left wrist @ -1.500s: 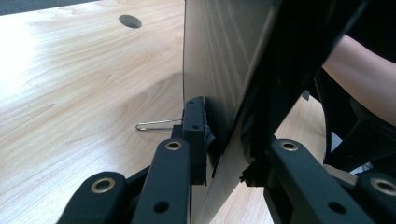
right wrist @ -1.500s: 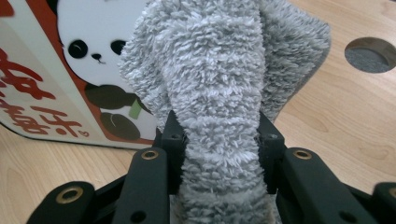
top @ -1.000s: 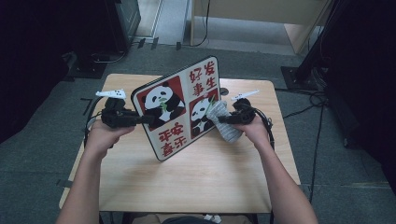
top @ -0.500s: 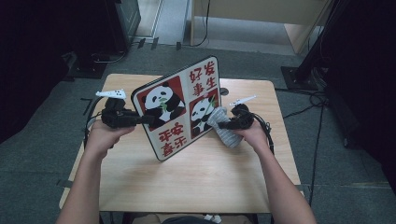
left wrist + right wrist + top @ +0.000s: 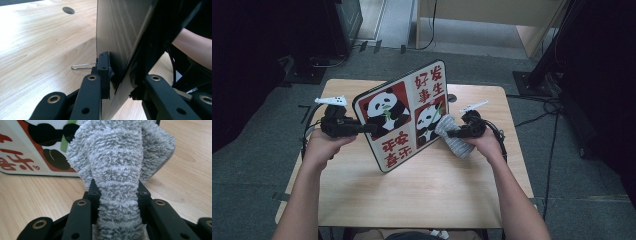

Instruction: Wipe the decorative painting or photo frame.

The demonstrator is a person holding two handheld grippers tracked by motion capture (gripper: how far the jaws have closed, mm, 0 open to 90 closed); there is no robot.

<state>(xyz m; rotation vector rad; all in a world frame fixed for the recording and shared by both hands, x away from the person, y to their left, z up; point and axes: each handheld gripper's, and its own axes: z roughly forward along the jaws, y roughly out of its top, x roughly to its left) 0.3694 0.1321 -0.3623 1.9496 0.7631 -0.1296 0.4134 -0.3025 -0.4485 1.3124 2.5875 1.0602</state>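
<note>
You are holding a panda board [image 5: 404,117] up on the wooden table [image 5: 422,190], and it stands on its bottom edge, tilted. From the board's middle, your left gripper [image 5: 362,128] is at 9 o'clock. It is squeezed tight on the board's left edge. In the left gripper view you see the board [image 5: 115,32] edge-on, with one black jaw pressed on each side of it. A thin wire clip [image 5: 83,66] lies on the table just beside the near jaw, at 9 o'clock from it. A round hole [image 5: 68,10] in the table top is far off, at 11 o'clock. Your right gripper [image 5: 451,133] is at 3 o'clock from the board's middle. It is closed on a fluffy grey cloth [image 5: 453,135]. The cloth touches the board's front, right on the lower right panda picture. In the right gripper view the grey cloth [image 5: 117,170] is bunched up between the two jaws and puffs out above them. The board's picture side [image 5: 37,147] is behind the cloth, at 10 o'clock from it, with red, white and black shapes and a bit of green. The board's bottom edge sits on the table there. Your two hands are well apart, one on each side of the board.
</note>
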